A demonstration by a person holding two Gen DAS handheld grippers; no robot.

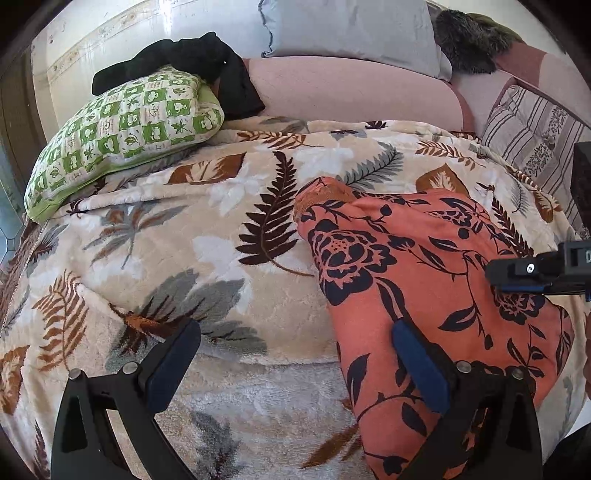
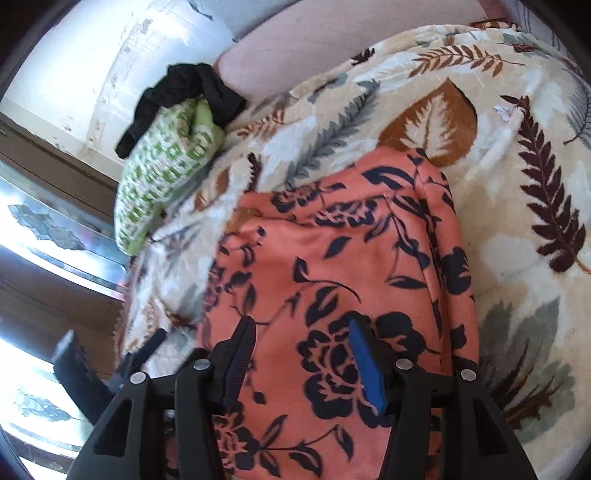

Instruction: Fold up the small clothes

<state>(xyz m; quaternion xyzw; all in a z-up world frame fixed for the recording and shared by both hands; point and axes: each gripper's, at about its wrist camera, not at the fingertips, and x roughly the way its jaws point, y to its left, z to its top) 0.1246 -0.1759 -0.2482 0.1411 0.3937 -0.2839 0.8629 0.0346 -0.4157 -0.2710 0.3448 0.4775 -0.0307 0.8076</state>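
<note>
In the left wrist view we look down on a bed covered by a cream blanket (image 1: 221, 236) printed with brown and grey leaves. We take this blanket as our landmark. On its right part lies the orange garment (image 1: 424, 280), which has a dark floral print; it lies fairly flat and looks folded, with a rounded edge toward the middle of the blanket. The left gripper (image 1: 295, 362) hangs over the blanket with its two fingers wide apart. Nothing is between them: one finger is over bare blanket and the other, with a blue pad, is over the near edge of the garment. Whether that pad touches the cloth we cannot tell. At the far left corner of the blanket rests a green checked pillow (image 1: 122, 136) with a black cloth (image 1: 192, 62) on it. Behind the blanket there is a pink cushion (image 1: 351, 88) and a grey pillow (image 1: 351, 29). A part of the right gripper (image 1: 535, 269) enters from the right, over the garment.

In the right wrist view the same garment (image 2: 351, 258) lies on the blanket (image 2: 517, 206), which shows around its right and top sides. The right gripper (image 2: 299, 365) is just above the garment, its fingers moderately apart and clamping nothing. The green pillow (image 2: 162, 177) and the black cloth (image 2: 184, 96) lie beyond the blanket's upper left edge.
</note>
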